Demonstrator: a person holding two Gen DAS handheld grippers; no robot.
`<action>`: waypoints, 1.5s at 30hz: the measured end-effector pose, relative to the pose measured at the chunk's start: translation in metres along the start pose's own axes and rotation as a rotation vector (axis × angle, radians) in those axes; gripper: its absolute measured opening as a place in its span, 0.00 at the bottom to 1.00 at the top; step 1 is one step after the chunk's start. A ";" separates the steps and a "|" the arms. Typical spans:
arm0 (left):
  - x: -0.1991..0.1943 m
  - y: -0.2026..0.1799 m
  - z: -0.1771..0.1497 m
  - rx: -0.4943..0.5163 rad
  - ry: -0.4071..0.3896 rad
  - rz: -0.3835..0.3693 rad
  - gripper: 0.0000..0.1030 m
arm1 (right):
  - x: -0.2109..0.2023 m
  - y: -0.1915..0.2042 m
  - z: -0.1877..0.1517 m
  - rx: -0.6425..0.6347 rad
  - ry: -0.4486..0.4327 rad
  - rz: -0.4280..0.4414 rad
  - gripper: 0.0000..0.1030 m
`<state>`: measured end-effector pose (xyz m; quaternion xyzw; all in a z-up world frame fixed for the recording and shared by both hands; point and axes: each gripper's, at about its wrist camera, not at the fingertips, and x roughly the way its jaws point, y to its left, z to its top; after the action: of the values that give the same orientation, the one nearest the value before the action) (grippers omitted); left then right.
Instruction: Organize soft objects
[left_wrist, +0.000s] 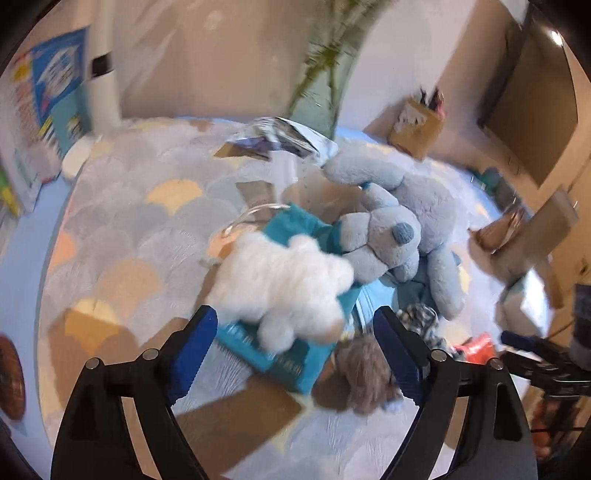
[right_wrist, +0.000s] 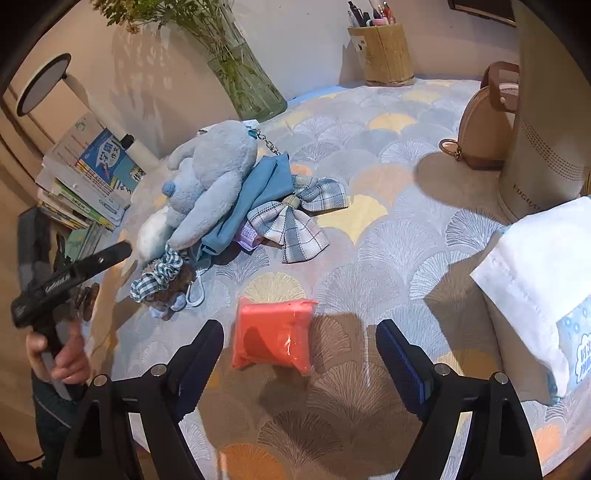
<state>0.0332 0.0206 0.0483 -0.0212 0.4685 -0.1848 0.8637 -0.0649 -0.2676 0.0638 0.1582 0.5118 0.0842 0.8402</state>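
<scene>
Left wrist view: the left tongs (left_wrist: 293, 325) are gaping wide with nothing between the fingers. Just ahead of them a white plush (left_wrist: 282, 286) is lying on a teal pouch (left_wrist: 284, 360), and a blue plush dog (left_wrist: 397, 236) is sprawling ahead and to the right, touching the white plush. A brown furry toy (left_wrist: 364, 373) is sitting just inside the right finger (left_wrist: 400, 354). A checked scrunchie (left_wrist: 419, 319) is lying just beyond it. Far ahead a glass vase (left_wrist: 325, 85) is holding green stems, blurred.

Right wrist view: the right tongs (right_wrist: 299, 341) are also standing wide open, gripping nothing. An orange packet (right_wrist: 273, 339) is lying on the counter (right_wrist: 388, 258) between the fingertips, touching neither. Ahead and to the left the dog (right_wrist: 208, 181) is lying over blue cloth (right_wrist: 258, 195), with a plaid bow (right_wrist: 295, 218) beside it and the scrunchie (right_wrist: 157, 275) nearer. Far ahead, a wooden cup (right_wrist: 384, 53) is holding pens. The vase (right_wrist: 245, 81) is holding stems. At the far left a hand (right_wrist: 61, 354) is gripping the other tool's handle.
</scene>
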 end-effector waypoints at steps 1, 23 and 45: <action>0.006 -0.007 0.003 0.029 0.008 0.023 0.83 | -0.001 -0.002 -0.001 -0.001 0.000 -0.004 0.81; -0.036 -0.002 0.003 0.041 -0.161 0.067 0.57 | 0.024 0.045 -0.021 -0.266 0.090 -0.005 0.82; -0.048 -0.077 -0.005 0.203 -0.161 0.006 0.57 | 0.028 0.097 -0.028 -0.458 0.043 -0.148 0.39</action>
<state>-0.0175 -0.0342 0.0999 0.0528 0.3765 -0.2261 0.8969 -0.0751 -0.1628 0.0624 -0.0762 0.5075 0.1397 0.8468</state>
